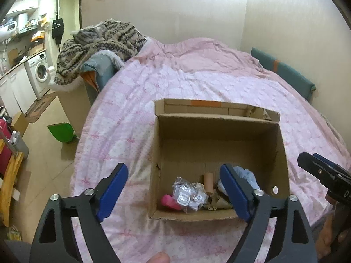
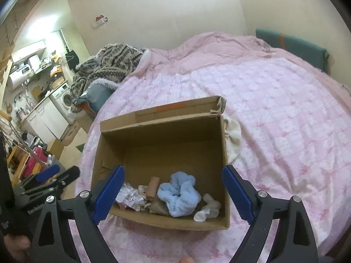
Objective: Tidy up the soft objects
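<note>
Cardboard box (image 2: 162,153) sits on the bed (image 2: 274,109) collecting soft items; blue scrunchie (image 2: 178,194) lies at its 5 o'clock corner. I hold left tongs (image 1: 173,194) and right tongs (image 2: 173,194) wide open, empty, above it.

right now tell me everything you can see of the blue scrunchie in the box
The blue scrunchie is a pale blue ring of fluffy, ruffled fabric with a small hole in its middle. It lies flat on the floor of the open cardboard box, near the front wall. A crumpled white cloth lies beside it on one side, brown paper scraps on the other. Nothing grips it.
</note>
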A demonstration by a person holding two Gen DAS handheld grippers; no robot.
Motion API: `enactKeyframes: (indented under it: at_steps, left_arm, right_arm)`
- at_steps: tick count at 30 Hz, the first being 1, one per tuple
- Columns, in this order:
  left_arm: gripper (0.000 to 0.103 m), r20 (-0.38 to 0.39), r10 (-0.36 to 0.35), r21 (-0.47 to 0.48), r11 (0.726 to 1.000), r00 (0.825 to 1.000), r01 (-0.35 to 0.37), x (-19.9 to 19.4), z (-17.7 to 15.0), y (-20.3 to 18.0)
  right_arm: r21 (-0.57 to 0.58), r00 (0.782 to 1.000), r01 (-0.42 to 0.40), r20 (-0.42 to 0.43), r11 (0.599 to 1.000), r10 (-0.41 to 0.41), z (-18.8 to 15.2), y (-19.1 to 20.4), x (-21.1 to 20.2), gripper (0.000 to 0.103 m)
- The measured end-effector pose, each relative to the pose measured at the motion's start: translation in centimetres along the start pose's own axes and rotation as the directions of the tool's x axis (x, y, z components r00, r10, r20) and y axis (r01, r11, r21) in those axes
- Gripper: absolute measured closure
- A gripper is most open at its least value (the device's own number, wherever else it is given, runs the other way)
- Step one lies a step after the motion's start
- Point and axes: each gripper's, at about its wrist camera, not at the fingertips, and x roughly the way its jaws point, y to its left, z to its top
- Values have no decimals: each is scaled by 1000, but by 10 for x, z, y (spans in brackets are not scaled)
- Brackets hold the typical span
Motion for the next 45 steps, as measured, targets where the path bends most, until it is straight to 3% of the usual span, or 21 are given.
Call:
enactKeyframes:
  at_steps: [3, 7, 17, 21, 27, 45]
  left_arm:
    - [13, 16, 4, 2, 1000, 1000, -4, -13, -3, 5]
    - [7, 33, 15, 10, 1000, 999, -15, -32, -9, 9]
    - [5, 58, 16, 19, 1000, 998, -17, -55, -31, 16]
    - [0, 72, -2, 0, 1000, 997, 2, -53, -40, 18]
    - [0, 42, 46, 13, 999, 998, -47, -37, -49, 13]
    - [0, 24, 7, 20, 1000, 1000, -8, -25, -49, 12]
  right_arm:
    - [-3, 1000, 1, 8, 1000, -1, -2, 1, -12, 0]
    - [-30, 999, 17, 41, 999, -15, -9, 4, -29, 0]
    - [-50, 995, 54, 84, 997, -50, -35, 11, -47, 0]
    - [-59, 993, 80, 90, 995, -74, -48, 11, -43, 0]
    - [-92, 991, 106, 90, 990, -98, -57, 16, -33, 0]
    - [-101, 990, 131, 59, 986, -125, -59, 17, -20, 0]
